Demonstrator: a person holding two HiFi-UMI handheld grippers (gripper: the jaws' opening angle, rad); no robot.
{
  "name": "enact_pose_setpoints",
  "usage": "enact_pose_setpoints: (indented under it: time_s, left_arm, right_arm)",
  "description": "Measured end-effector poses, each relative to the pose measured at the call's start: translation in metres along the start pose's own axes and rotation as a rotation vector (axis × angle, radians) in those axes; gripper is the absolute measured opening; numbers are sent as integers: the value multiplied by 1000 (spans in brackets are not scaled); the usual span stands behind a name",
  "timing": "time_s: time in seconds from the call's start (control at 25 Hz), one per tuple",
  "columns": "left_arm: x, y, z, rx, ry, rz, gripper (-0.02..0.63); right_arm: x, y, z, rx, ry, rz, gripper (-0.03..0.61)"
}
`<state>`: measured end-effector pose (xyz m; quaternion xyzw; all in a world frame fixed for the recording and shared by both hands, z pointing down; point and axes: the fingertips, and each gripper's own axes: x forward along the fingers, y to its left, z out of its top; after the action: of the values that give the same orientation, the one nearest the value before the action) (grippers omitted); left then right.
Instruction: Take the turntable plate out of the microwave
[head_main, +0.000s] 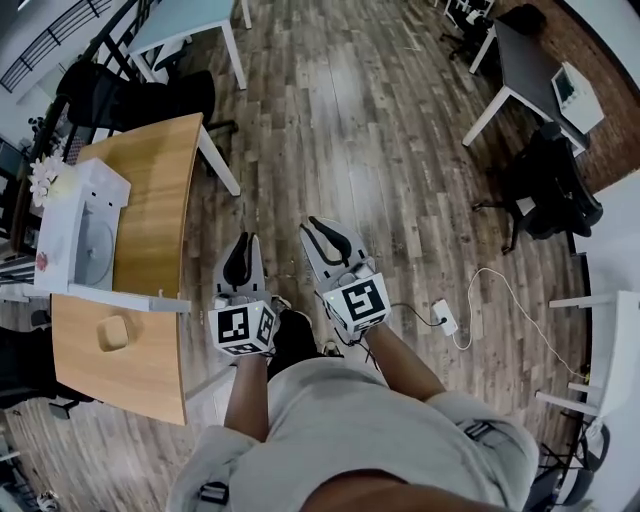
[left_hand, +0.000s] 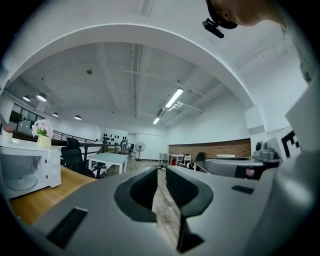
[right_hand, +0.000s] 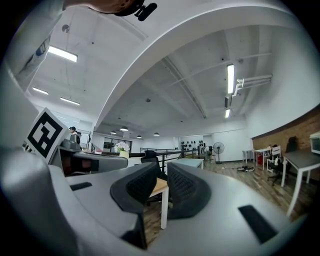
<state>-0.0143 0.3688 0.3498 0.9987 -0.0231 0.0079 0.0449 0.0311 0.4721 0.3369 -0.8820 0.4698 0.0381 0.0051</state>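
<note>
- The left claw (head_main: 240, 262) has its jaws a little way apart. The gap is thin and there is nothing in it.
- The right claw (head_main: 332, 242) is just beside it on the right. Its jaws also have a thin gap with nothing inside.
- The turntable plate (head_main: 97, 243) is lying flat inside the white microwave (head_main: 95, 185). That is well off to the left of the left claw, and even further from the right claw.
- The microwave door (head_main: 125, 297) is open, so the way in looks free.
- The microwave stands on a wooden counter (head_main: 150, 190). Both claws are out over the floor, not over the counter.
- The plate looks like round glass (I am guessing from its pale, see-through look). So it is likely heavy for its size, hard, smooth and slippery. It could crack if it drops or bumps the door frame.
- The best spot to hold it is probably the edge nearest the door, with one jaw on top and one under. It should stay flat, and the other claw could hold up the far side.
</note>
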Motion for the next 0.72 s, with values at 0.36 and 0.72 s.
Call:
enact_pose_setpoints:
  time_s: [0.36,0.72]
  left_arm:
    - [100,74,22,-2,-2,-48,64]
    - [156,170,26,-25,3,21,64]
  right_arm:
    - [118,-27,-4,36,5,-23,75]
    - [240,-14,-10,48,2,73,78]
